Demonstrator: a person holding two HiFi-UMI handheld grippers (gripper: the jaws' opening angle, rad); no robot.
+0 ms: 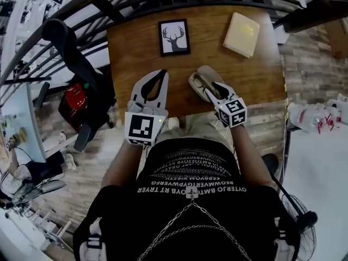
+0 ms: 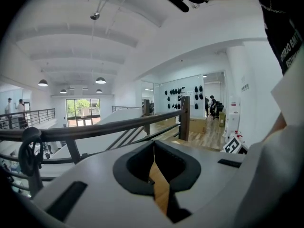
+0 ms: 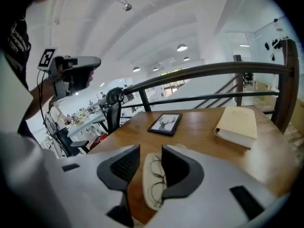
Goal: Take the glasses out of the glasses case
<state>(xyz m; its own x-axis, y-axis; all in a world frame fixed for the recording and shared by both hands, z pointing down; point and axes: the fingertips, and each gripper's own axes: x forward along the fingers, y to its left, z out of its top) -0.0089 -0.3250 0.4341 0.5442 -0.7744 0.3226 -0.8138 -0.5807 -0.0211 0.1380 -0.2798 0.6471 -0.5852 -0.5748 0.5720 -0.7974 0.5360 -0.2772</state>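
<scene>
Right gripper (image 3: pixel 150 151): you hold it over the open glasses case (image 3: pixel 146 196), jaws wide apart, pads pressing on nothing. Glasses (image 3: pixel 156 177) lie inside the case. Left gripper (image 1: pixel 157 76): left of the case, jaws closed together, empty. Deer picture (image 1: pixel 174 37) stands beyond the case.

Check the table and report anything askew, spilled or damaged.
Nothing is spilled or damaged. The glasses case lies open and slanted near the front edge of the table, with the glasses inside. The deer picture lies flat, and the book sits angled at the far right corner.
</scene>
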